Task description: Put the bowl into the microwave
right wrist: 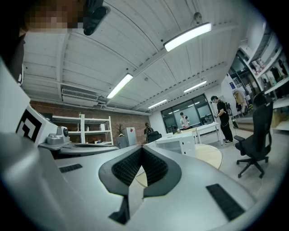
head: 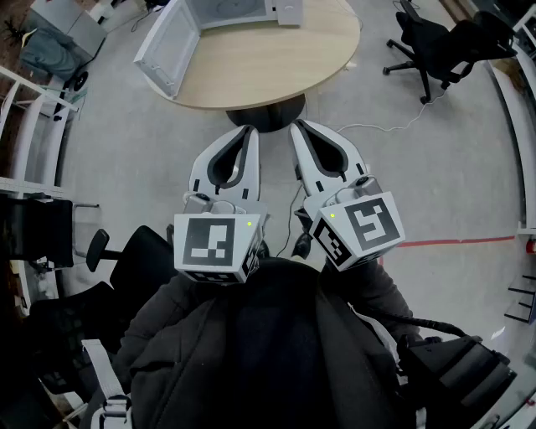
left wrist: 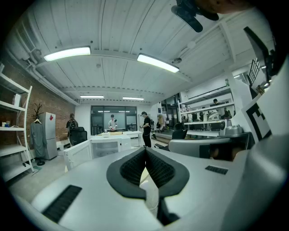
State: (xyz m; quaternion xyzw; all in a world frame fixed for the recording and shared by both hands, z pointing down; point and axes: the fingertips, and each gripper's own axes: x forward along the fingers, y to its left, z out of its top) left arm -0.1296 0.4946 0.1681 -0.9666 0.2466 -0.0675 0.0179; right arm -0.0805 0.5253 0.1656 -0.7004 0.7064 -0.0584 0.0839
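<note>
A white microwave [head: 219, 15] stands on the round wooden table [head: 276, 59] ahead, with its door [head: 167, 46] swung open to the left. The left gripper view shows the microwave [left wrist: 108, 146] far off, with a small white bowl-like thing [left wrist: 105, 134] on top; I cannot tell what it is. My left gripper [head: 249, 131] and right gripper [head: 296, 126] are held side by side close to my body, short of the table's near edge. Both point at the table, shut and empty. In their own views the left gripper [left wrist: 145, 150] and right gripper [right wrist: 141, 149] have jaws closed together.
Black office chairs stand at the right [head: 435, 42] and near left [head: 126, 251]. A red tape line [head: 461, 241] and a white cable [head: 394, 127] lie on the grey floor. Shelving [head: 25, 142] lines the left side. Several people [left wrist: 145, 128] stand far behind the table.
</note>
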